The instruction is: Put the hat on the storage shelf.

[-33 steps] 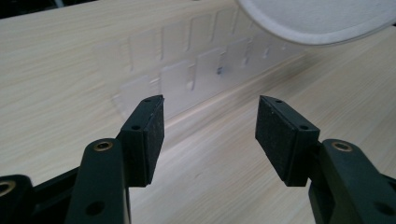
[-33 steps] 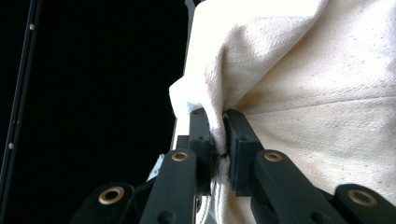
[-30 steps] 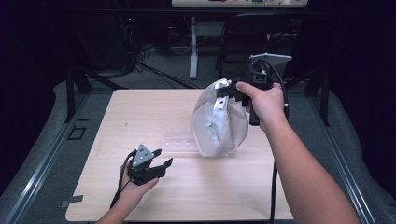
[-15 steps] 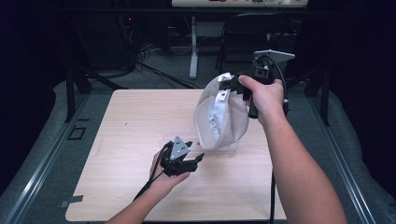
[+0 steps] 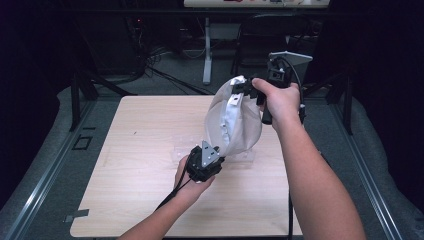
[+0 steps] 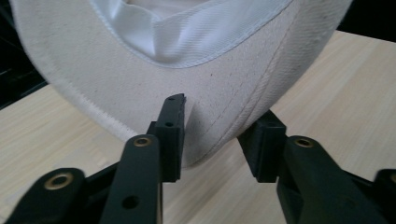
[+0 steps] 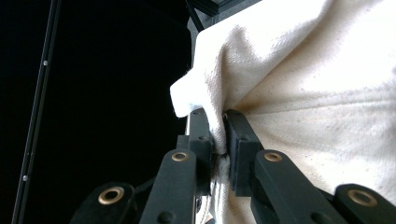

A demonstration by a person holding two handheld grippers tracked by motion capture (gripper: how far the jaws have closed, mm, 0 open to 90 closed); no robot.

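A cream fabric cap [image 5: 234, 120] hangs above the wooden table [image 5: 135, 150]. My right gripper [image 5: 246, 90] is shut on its top edge. In the right gripper view the two jaws pinch a fold of the cap [image 7: 303, 88] at the right gripper [image 7: 218, 126]. My left gripper [image 5: 218, 152] is at the cap's lowest part. Its jaws have just been closing, and the left gripper [image 6: 219, 130] now has the rounded bottom of the cap [image 6: 140, 84] between them. One pad dents the cloth and the other touches its far side.
A clear plastic sheet [image 5: 245, 156] lies on the table under the cap. Dark floor, cables and a stand leg [image 5: 206, 55] lie beyond the table's far edge. Metal rails [image 5: 45, 170] run along both sides.
My left gripper moved right and up across the table to the bottom of the cap, and its jaws narrowed around the cloth. The right gripper stayed put with the cap.
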